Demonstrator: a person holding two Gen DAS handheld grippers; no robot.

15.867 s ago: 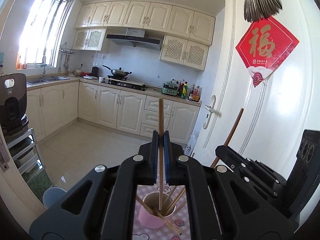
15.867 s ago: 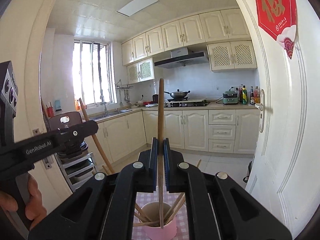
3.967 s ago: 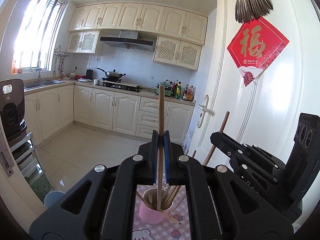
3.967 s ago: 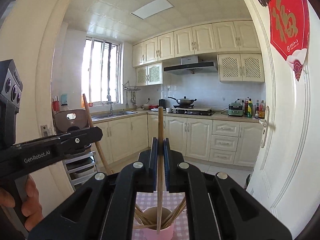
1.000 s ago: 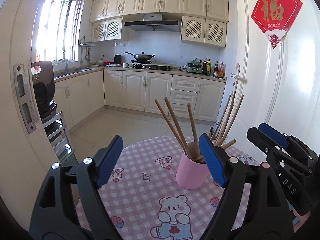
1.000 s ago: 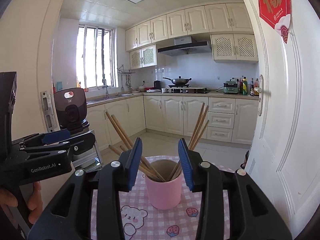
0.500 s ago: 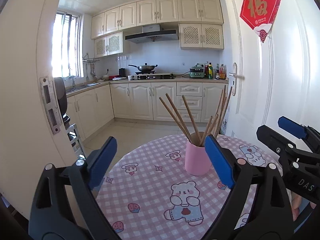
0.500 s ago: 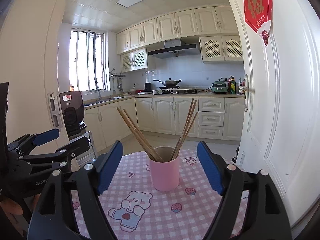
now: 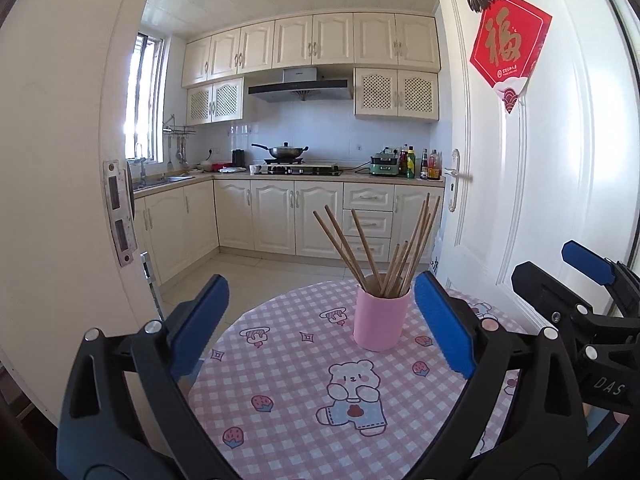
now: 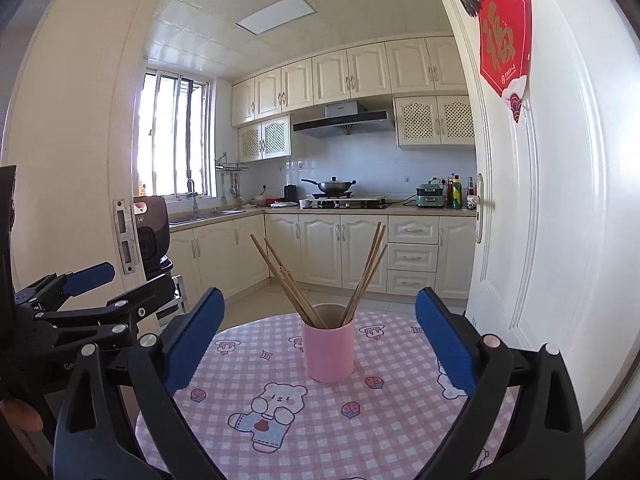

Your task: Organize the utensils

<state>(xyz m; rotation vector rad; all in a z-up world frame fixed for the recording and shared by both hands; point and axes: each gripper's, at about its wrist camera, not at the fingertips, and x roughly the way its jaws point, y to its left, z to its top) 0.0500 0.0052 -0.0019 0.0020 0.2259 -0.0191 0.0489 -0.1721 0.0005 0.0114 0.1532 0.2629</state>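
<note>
Behind everything stands a kitchen with cream cabinets (image 9: 312,44), a window (image 10: 172,136) on the left side and a white door (image 9: 532,184) on the right side, and on this door hangs a red paper sign (image 9: 508,44). On the far counter a dark wok (image 9: 285,151) sits on the stove, and some bottles (image 9: 420,162) stand near the door handle. Nearer to the cameras is the round tabletop (image 9: 288,384), covered with a cloth of pink and white squares with bears and strawberries printed on it. The left tongs (image 9: 320,320) are wide apart and hold nothing; their two blue pads (image 9: 200,322) stand on both sides of the view, above the cloth. The right tongs (image 10: 316,340) are also wide apart and hold nothing, and from the left camera they show at the right edge. A pink cup (image 9: 381,318) stands upright on the tabletop, toward its far side, between the pads in the right camera view and just left of the right-hand pad in the left one, not touched by either tongs. In the cup stand the wooden chopsticks (image 9: 386,248), their lower ends inside and their upper ends leaning outward in two groups, one to the left and one to the right. I cannot count them exactly.
</note>
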